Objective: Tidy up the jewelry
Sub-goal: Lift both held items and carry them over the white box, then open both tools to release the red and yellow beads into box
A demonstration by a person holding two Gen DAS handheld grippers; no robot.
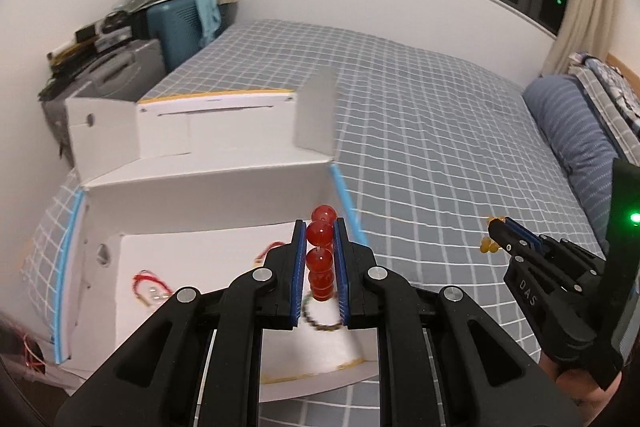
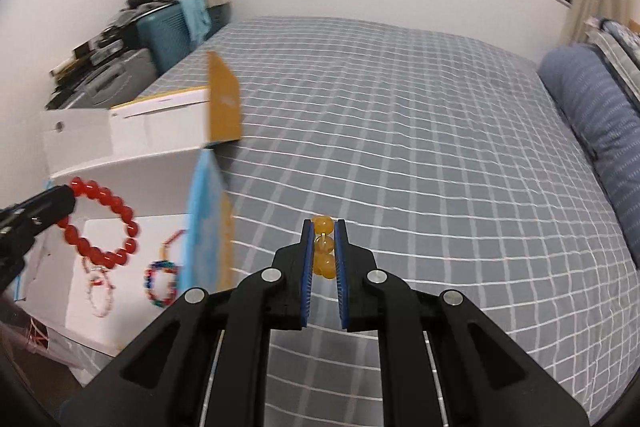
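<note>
My left gripper is shut on a red bead bracelet and holds it above the open white cardboard box. The right wrist view shows this bracelet hanging as a ring from the left gripper over the box. My right gripper is shut on a yellow bead bracelet above the checked bedsheet, to the right of the box. It shows in the left wrist view too. A multicoloured bracelet and a white and red one lie on the box floor.
The grey checked bed stretches ahead, with a blue striped pillow at the right. Suitcases and clutter stand by the wall at the far left. The box's upright flaps stand at its far side.
</note>
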